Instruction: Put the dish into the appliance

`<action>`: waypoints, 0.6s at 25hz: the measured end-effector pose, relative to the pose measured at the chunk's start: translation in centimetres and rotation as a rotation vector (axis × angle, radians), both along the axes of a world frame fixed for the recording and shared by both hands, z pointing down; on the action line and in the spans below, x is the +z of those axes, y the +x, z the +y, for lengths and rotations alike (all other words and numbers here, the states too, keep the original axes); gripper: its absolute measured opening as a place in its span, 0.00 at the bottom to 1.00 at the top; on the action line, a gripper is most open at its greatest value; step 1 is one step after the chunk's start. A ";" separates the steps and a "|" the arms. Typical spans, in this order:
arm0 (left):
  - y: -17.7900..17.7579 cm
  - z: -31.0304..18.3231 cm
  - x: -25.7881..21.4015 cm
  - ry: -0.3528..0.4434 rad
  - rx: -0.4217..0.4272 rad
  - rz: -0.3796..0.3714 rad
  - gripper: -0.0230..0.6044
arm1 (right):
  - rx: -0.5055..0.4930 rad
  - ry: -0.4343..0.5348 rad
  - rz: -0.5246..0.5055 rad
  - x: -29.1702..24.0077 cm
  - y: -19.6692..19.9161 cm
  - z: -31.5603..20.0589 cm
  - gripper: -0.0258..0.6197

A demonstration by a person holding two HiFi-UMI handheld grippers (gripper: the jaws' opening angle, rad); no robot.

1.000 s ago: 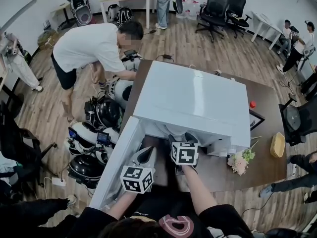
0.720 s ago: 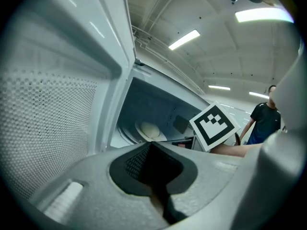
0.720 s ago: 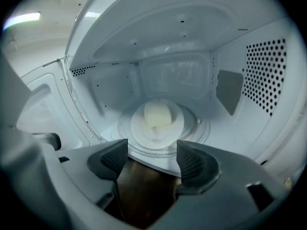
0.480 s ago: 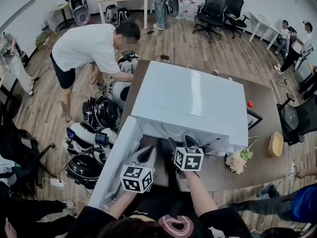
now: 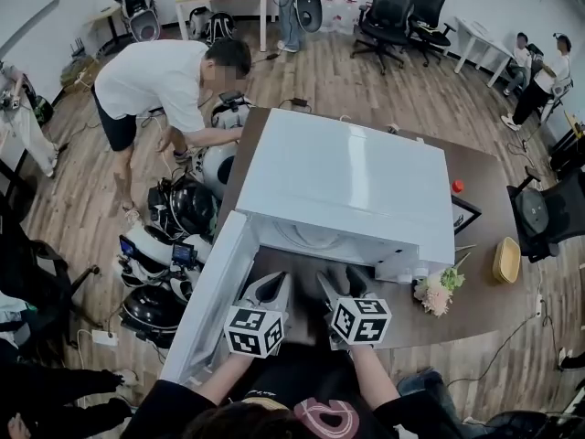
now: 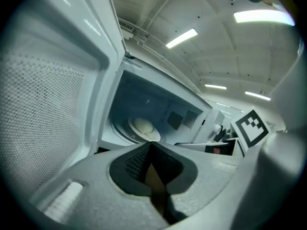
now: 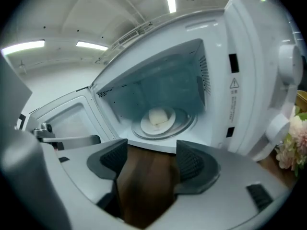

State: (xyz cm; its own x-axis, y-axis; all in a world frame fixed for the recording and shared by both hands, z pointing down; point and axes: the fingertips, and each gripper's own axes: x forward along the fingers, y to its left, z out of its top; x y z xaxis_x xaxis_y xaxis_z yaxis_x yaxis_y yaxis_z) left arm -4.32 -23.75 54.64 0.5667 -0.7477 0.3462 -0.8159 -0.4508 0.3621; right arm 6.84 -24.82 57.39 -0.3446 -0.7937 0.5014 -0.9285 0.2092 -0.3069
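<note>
White dish sits inside the open microwave.

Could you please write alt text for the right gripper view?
The right gripper, jaws open and empty, faces an open white microwave with a plate of pale food inside. Its door swings left; flowers show at right.

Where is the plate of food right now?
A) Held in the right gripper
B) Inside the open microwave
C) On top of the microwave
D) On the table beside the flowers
B: the right gripper view shows the plate sitting on the round tray inside the open microwave, while the right gripper has its jaws apart and holds nothing.
</note>
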 end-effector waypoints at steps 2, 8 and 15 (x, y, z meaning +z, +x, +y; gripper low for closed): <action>0.3 0.4 0.1 -0.004 0.011 0.002 0.05 | 0.007 0.013 -0.007 -0.2 0.3 1.1 0.51; 1.9 1.5 0.2 0.015 0.071 -0.024 0.05 | 0.073 0.068 -0.031 -0.8 1.8 3.8 0.43; 3.4 2.6 0.7 0.014 0.092 -0.017 0.05 | 0.163 0.093 -0.009 -0.6 3.5 5.5 0.19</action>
